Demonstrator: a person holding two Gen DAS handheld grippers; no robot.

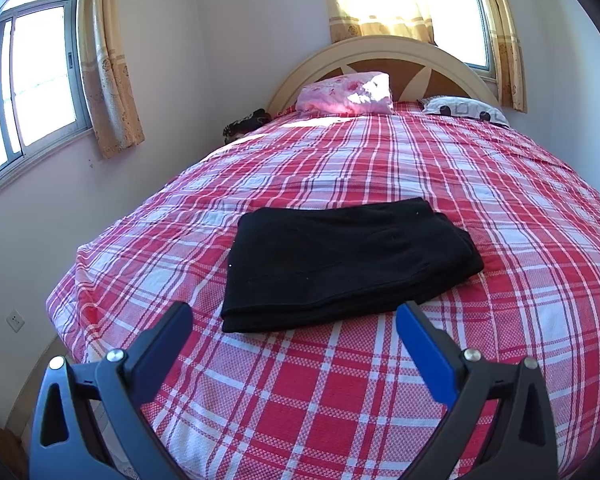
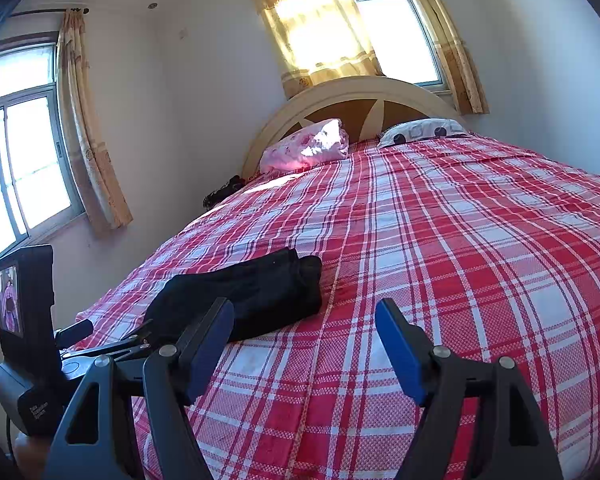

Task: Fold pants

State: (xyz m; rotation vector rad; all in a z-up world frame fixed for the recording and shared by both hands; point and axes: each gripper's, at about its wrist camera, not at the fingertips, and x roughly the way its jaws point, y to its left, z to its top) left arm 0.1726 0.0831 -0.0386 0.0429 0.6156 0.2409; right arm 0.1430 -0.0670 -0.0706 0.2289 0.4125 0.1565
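Left gripper (image 1: 294,322) spread wide, holding nothing, raised over the near end of the bed (image 1: 380,400). Black pants (image 1: 340,264) lie folded in a flat stack on the red plaid cover, just beyond its fingertips, near the bed's left edge. Right gripper (image 2: 304,318) also wide and holding nothing, pants (image 2: 260,296) ahead-left of it. Pink pillow (image 1: 346,90) by the headboard (image 1: 380,46).
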